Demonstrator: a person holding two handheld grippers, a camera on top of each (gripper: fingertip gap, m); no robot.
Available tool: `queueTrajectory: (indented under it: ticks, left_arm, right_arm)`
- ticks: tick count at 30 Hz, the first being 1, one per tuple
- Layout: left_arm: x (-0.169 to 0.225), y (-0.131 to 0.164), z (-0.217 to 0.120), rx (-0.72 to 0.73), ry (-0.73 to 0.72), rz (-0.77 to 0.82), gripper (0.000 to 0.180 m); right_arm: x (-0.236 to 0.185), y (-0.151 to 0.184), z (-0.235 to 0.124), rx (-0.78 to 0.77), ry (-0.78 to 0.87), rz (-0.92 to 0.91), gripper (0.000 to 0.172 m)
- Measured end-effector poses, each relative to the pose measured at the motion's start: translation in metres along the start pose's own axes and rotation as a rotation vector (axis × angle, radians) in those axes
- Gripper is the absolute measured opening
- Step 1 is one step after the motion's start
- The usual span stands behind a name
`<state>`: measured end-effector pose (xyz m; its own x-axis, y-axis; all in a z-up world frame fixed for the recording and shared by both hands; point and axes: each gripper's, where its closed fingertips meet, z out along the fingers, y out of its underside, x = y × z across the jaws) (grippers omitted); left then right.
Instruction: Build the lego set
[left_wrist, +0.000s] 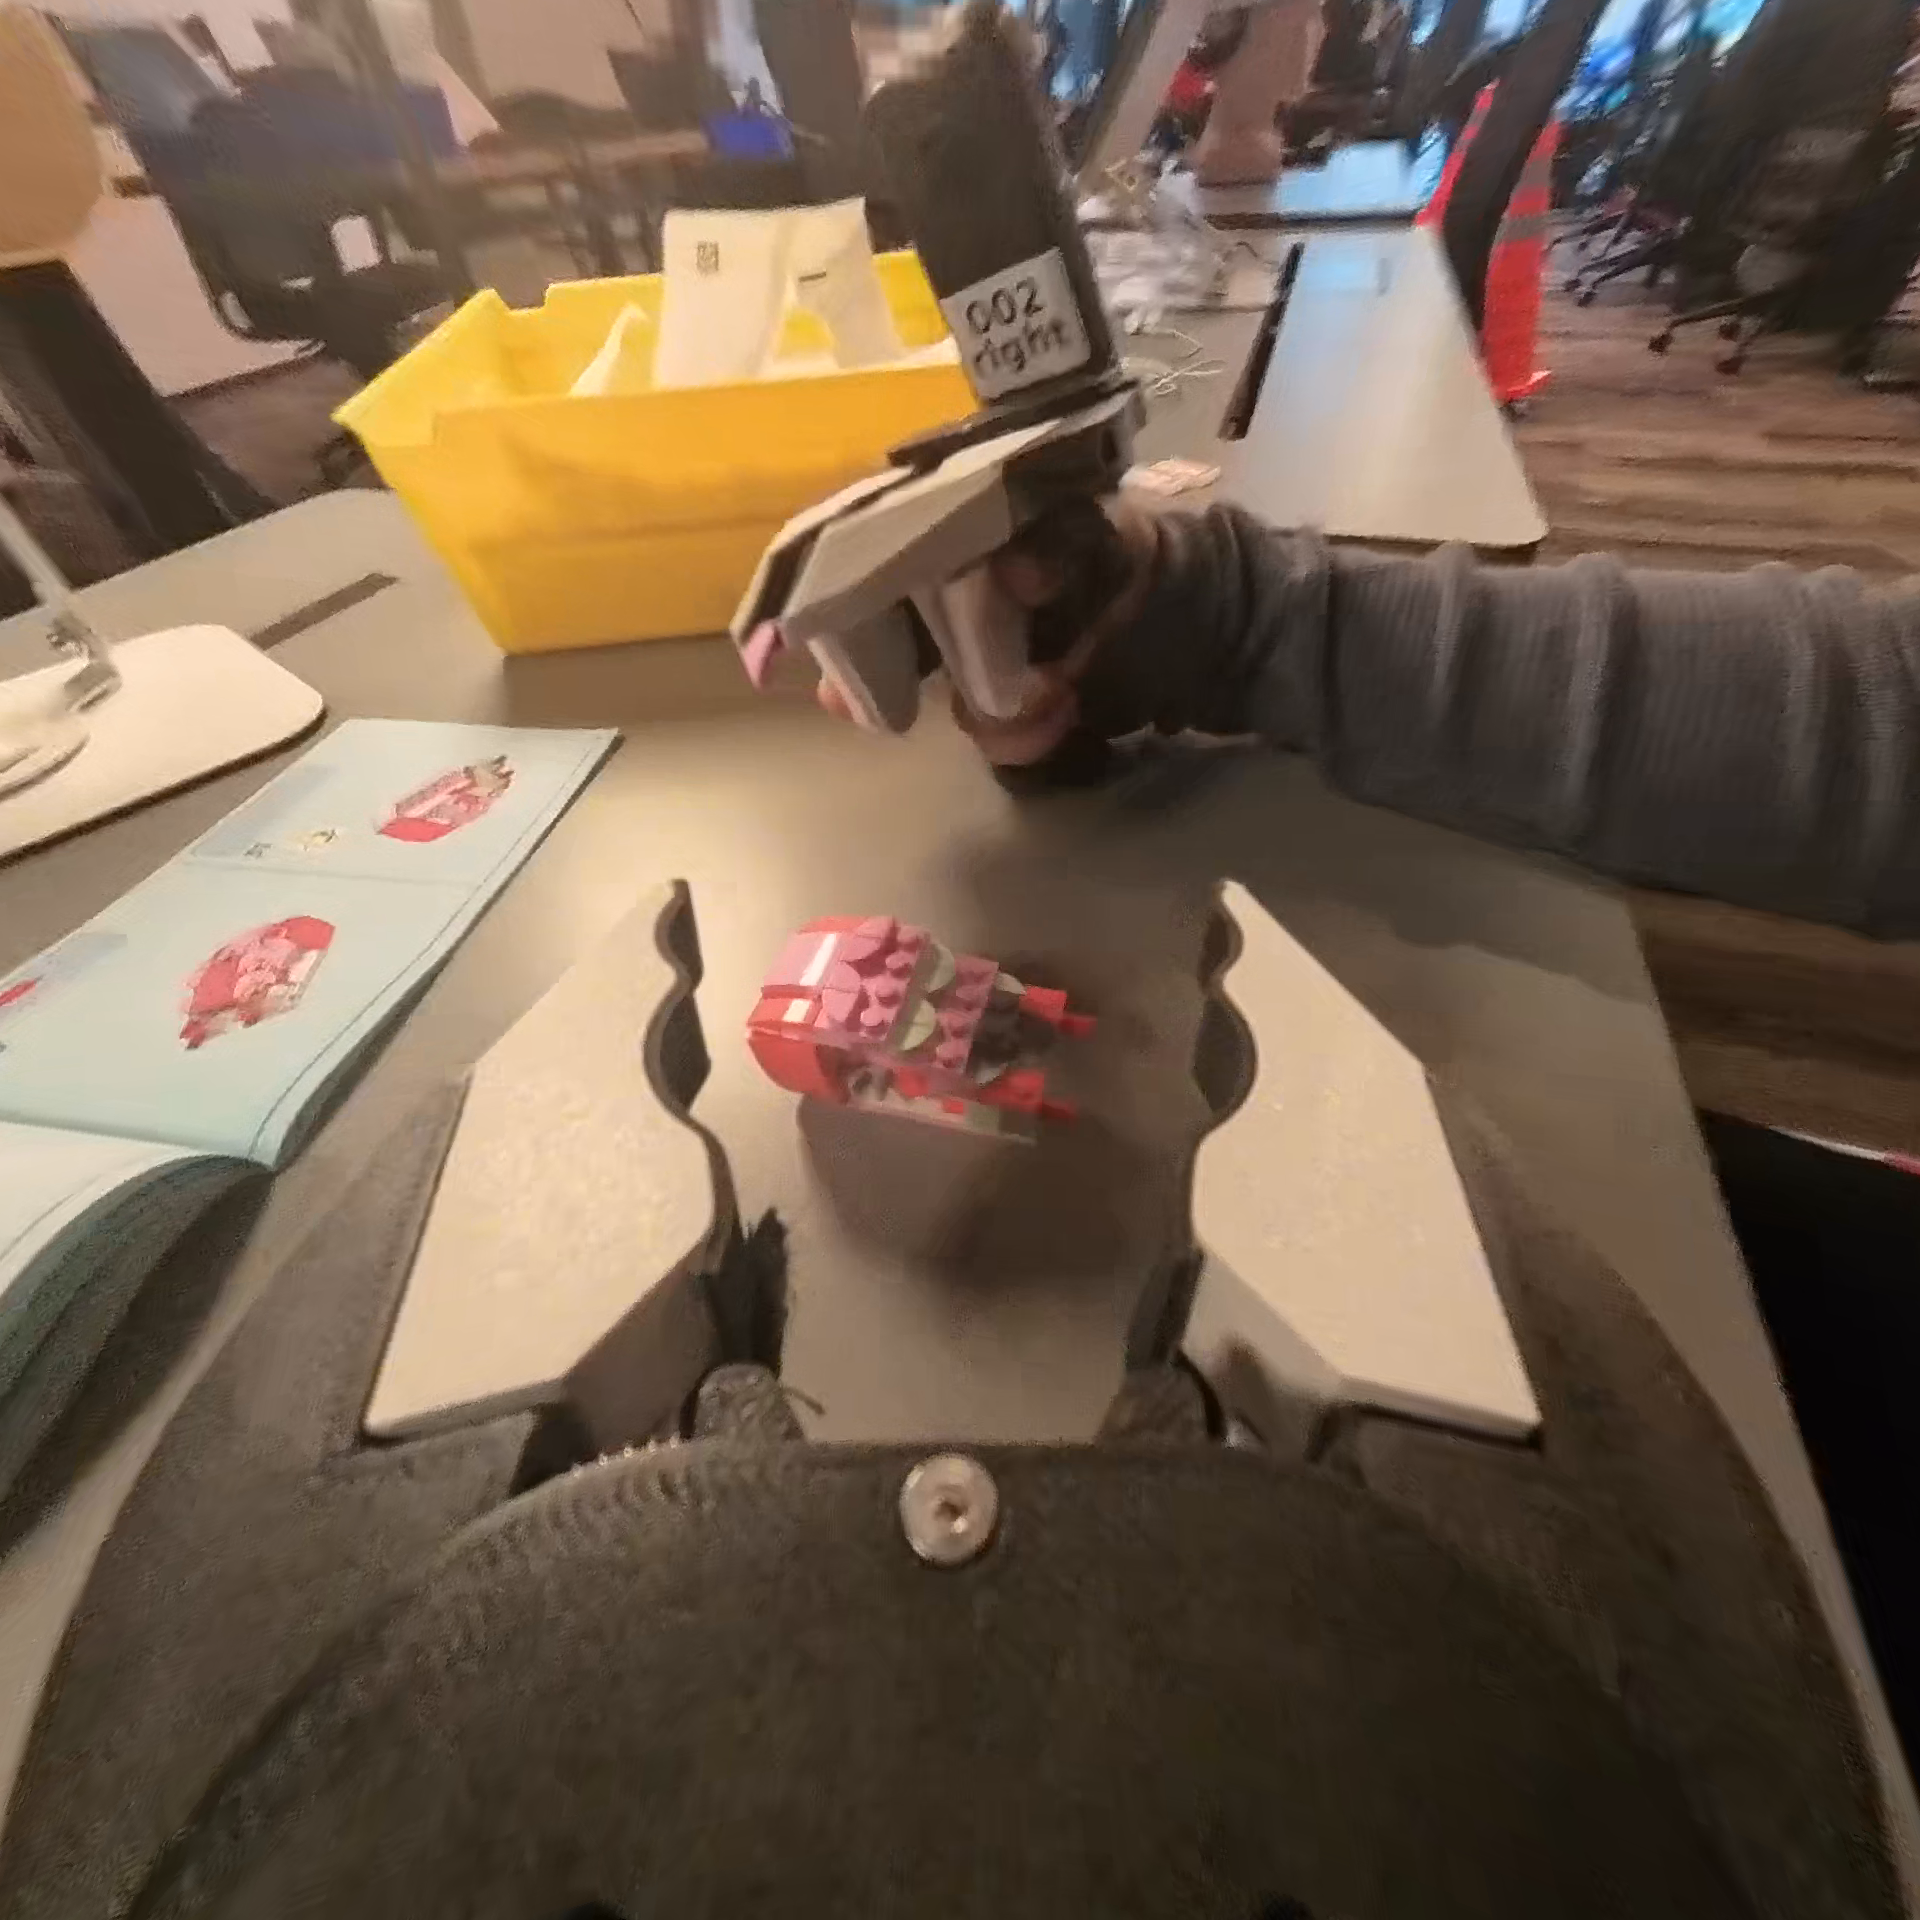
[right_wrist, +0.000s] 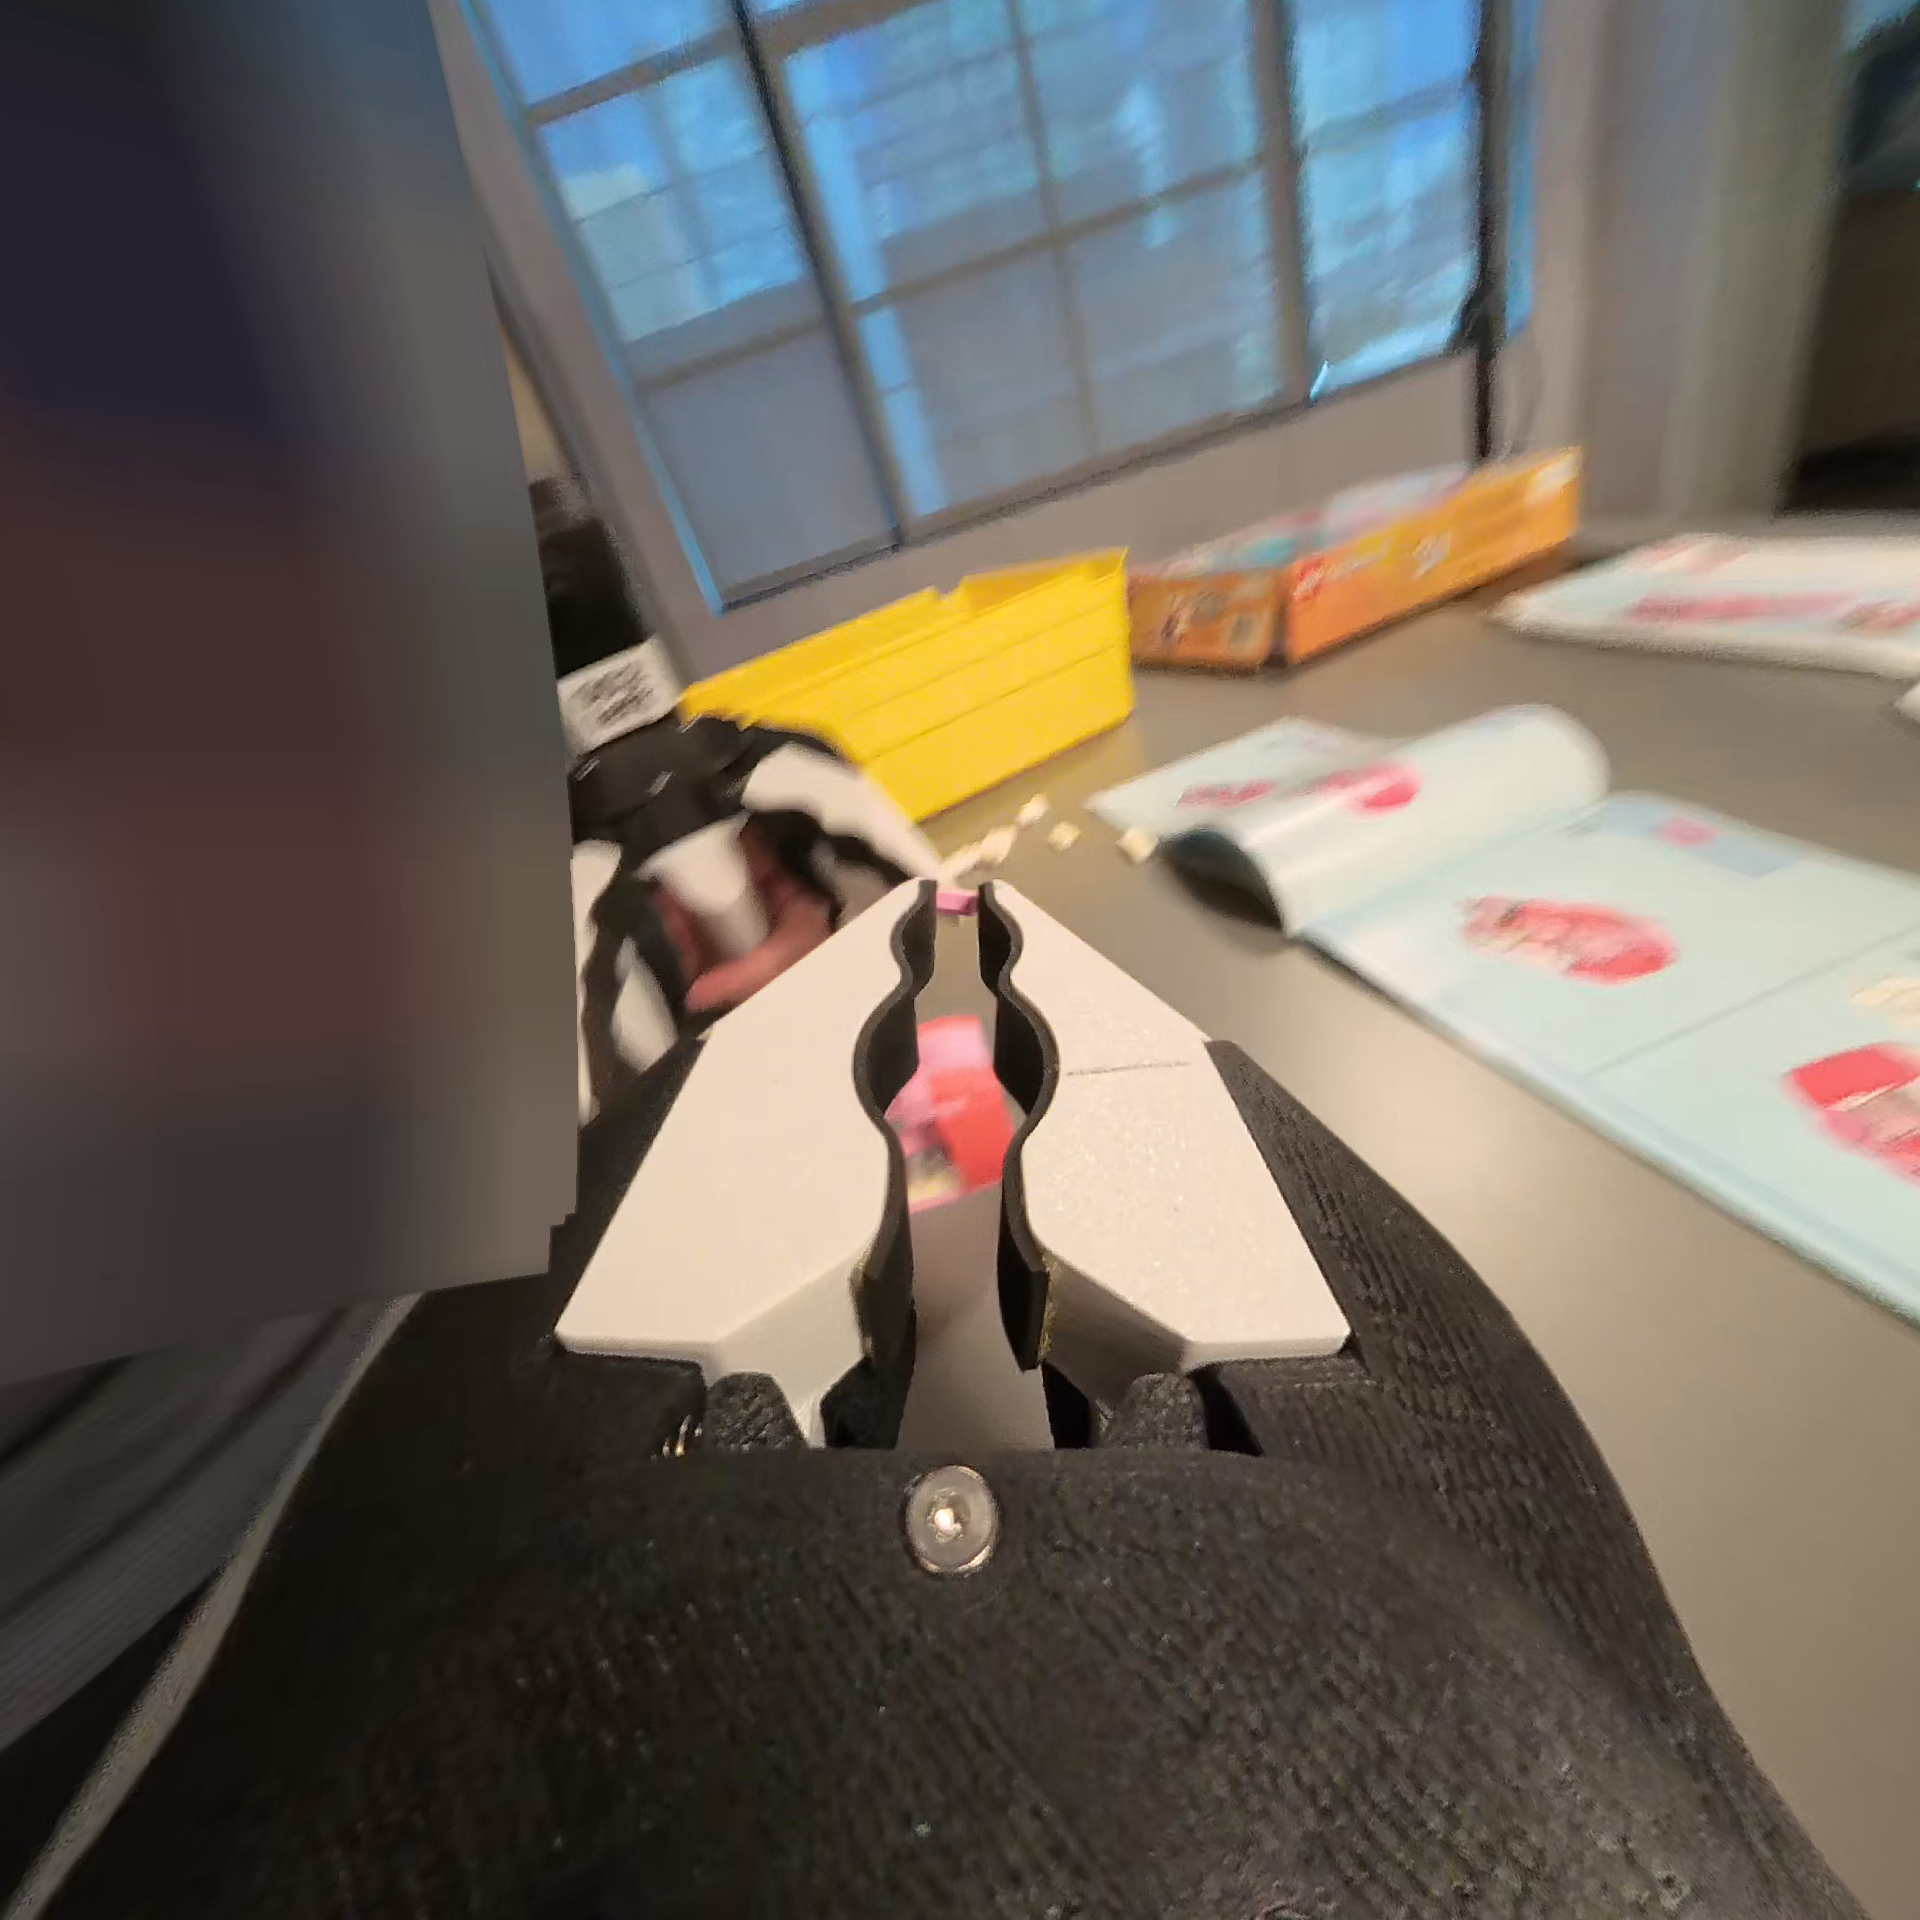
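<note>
Left claw (left_wrist: 951, 1049): spread wide, empty, flanking the red-and-pink brick model (left_wrist: 902, 1023) on the grey counter (left_wrist: 831, 810). Right claw (right_wrist: 958, 904): raised nearby, nipped on a small pink brick (right_wrist: 957, 905). Alongside: open booklet (left_wrist: 312, 894), yellow bin (left_wrist: 623, 499).

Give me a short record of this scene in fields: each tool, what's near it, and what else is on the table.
left tool: open, fingers either side of a red and pink brick model, not touching it
right tool: shut on a small pink piece, raised above the table
booklet: open, left of the model
yellow bin: behind, holding white bags
orange box: beyond the bin
</note>
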<state>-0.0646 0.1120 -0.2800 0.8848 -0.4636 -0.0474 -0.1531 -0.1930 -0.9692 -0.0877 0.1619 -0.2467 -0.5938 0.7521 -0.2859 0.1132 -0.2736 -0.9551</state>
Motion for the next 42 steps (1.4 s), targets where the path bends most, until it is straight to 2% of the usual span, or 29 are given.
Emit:
queueTrajectory:
  ticks: [4, 8, 15, 21, 27, 30, 36, 42]
  left_arm:
    - [-0.009, 0.017, 0.016, -0.147, -0.149, 0.058, 0.111]
    - [-0.017, 0.028, 0.025, -0.24, -0.23, 0.029, 0.121]
    - [-0.032, 0.042, 0.026, -0.337, -0.289, 0.009, 0.118]
    - [-0.035, 0.044, 0.019, -0.337, -0.268, 0.045, 0.109]
    - [-0.051, 0.053, 0.005, -0.362, -0.26, -0.022, 0.107]
    - [-0.042, 0.054, 0.006, -0.359, -0.167, -0.03, 0.107]
    - [-0.027, 0.054, 0.009, -0.362, -0.06, -0.013, 0.088]
    - [-0.021, 0.051, 0.015, -0.346, 0.067, -0.039, 0.088]
  right_arm:
    - [0.006, -0.011, -0.001, 0.078, 0.05, -0.062, 0.006]
    - [0.012, -0.016, -0.003, 0.114, 0.108, -0.105, 0.006]
    - [0.017, -0.021, -0.005, 0.155, 0.139, -0.105, 0.006]
    - [0.019, -0.022, -0.006, 0.163, 0.152, -0.104, 0.006]
    - [0.021, -0.024, -0.008, 0.181, 0.16, -0.097, 0.006]
    - [0.022, -0.025, -0.009, 0.191, 0.162, -0.094, 0.006]
    - [0.023, -0.026, -0.01, 0.204, 0.155, -0.075, 0.005]
    - [0.025, -0.028, -0.012, 0.222, 0.151, -0.058, 0.006]
